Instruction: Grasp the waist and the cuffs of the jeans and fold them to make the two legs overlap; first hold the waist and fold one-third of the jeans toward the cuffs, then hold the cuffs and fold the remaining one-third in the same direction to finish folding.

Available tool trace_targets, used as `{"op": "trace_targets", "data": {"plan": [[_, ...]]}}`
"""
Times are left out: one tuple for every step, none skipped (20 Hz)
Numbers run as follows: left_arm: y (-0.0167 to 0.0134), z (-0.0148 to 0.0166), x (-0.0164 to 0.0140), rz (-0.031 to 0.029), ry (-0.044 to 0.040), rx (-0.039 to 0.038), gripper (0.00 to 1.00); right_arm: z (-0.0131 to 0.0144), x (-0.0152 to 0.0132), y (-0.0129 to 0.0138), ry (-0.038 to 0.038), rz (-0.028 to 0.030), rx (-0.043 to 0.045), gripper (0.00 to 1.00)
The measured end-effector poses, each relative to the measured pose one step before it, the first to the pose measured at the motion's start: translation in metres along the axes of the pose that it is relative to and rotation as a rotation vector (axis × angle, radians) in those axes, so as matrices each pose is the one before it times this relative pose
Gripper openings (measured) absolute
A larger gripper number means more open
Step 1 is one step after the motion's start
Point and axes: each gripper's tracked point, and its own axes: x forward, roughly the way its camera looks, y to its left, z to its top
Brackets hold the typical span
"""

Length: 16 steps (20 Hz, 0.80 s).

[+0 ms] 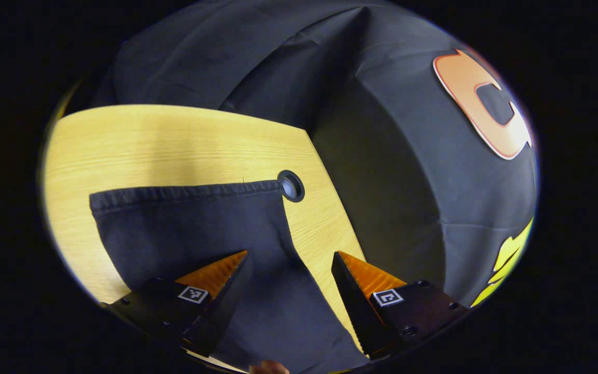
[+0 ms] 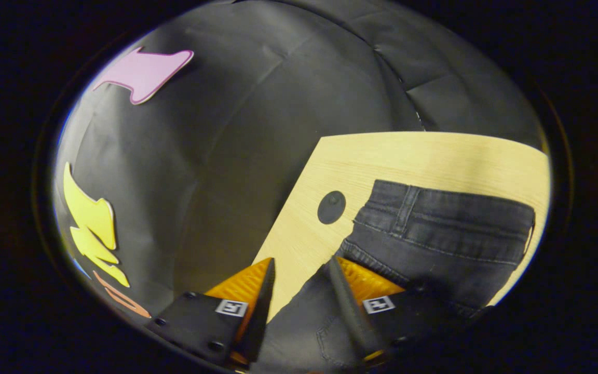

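Note:
Dark jeans lie flat on a pale wooden table. In the left gripper view one leg runs away from me, its hemmed cuff at the far end. My left gripper is open just above that leg, with the cloth's right edge between the fingers. In the right gripper view the waistband with a belt loop lies at the right. My right gripper is open with a narrower gap over the jeans' left edge, near the waist. Its right finger is over the denim, its left finger over bare wood.
A round cable hole sits in the table just past the cuff's right corner. A round dark cap lies left of the waistband. The table edge drops off to the black cloth wall. A bit of a hand shows at the bottom.

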Motion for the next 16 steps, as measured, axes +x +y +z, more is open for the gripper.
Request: {"op": "trace_targets", "data": {"plan": [[-0.00063, -0.00081, -0.00454, -0.00127, -0.00239, 0.02869, 0.99, -0.00025, -0.00240, 0.00387, 0.00226, 0.00808, -0.00588, 0.88], [-0.00401, 0.00189, -0.00869, -0.01056, -0.01203, 0.04410, 0.99, -0.00085, -0.00646, 0.00348, 0.00199, 0.00536, -0.00808, 0.89], [-0.00366, 0.00379, -0.00661, -0.01211, -0.01899, 0.03275, 0.99, 0.00184, -0.00383, 0.00360, -0.00776, 0.00781, -0.00861, 0.90], [-0.00953, 0.00591, -0.00930, -0.02418, -0.02878, 0.03928, 0.99, 0.00207, -0.00706, 0.00255, -0.00848, 0.00760, -0.01584, 0.93], [-0.00789, 0.00348, -0.00952, -0.02594, -0.01676, 0.03019, 0.99, 0.00037, -0.00968, 0.00314, -0.00517, 0.00675, -0.02029, 0.93], [-0.00654, 0.00274, -0.00875, -0.01879, -0.01047, 0.02613, 0.99, 0.00010, -0.00692, 0.00178, -0.00132, 0.00435, -0.01374, 0.93], [-0.00786, 0.00310, -0.01256, -0.01374, -0.02055, 0.05898, 0.99, 0.00127, -0.01548, 0.00341, -0.01133, 0.00833, -0.02979, 0.93], [-0.01418, 0.00621, -0.01761, -0.03111, -0.03345, 0.11260, 0.99, -0.00099, -0.01923, 0.00164, -0.01404, 0.00210, -0.04057, 0.93], [-0.01693, 0.00204, -0.02415, -0.03152, -0.02799, 0.09957, 0.99, -0.00085, -0.01914, -0.00244, -0.00870, -0.00489, -0.04000, 0.93], [-0.00785, 0.00259, -0.01298, -0.01750, -0.01460, 0.04263, 0.99, -0.00154, -0.01038, -0.00274, -0.00247, -0.00603, -0.02463, 0.93], [-0.00856, 0.00090, -0.01244, -0.01900, -0.00977, 0.03824, 0.99, 0.00003, -0.01135, -0.00392, -0.00343, -0.00576, -0.01888, 0.93], [-0.01041, -0.00323, -0.01941, -0.01377, -0.00081, 0.06309, 0.99, -0.00131, -0.01344, -0.00580, -0.00564, -0.00828, -0.01919, 0.93], [-0.01053, -0.00283, -0.01629, -0.01579, -0.00171, 0.07497, 0.99, -0.00044, -0.01288, -0.01051, -0.00847, -0.01865, -0.01565, 0.93], [-0.00983, -0.00170, -0.01383, -0.01795, -0.00901, 0.05741, 0.99, 0.00010, -0.00975, -0.00707, -0.00206, -0.01182, -0.01093, 0.93], [-0.01063, 0.00154, -0.01264, -0.01585, -0.01455, 0.05488, 0.98, -0.00149, -0.00779, -0.00941, -0.00306, -0.01508, -0.01005, 0.93], [-0.01064, 0.00340, -0.01272, -0.01896, -0.01555, 0.04454, 0.99, -0.00135, -0.00724, -0.01201, -0.00065, -0.01993, -0.00254, 0.93]]}}
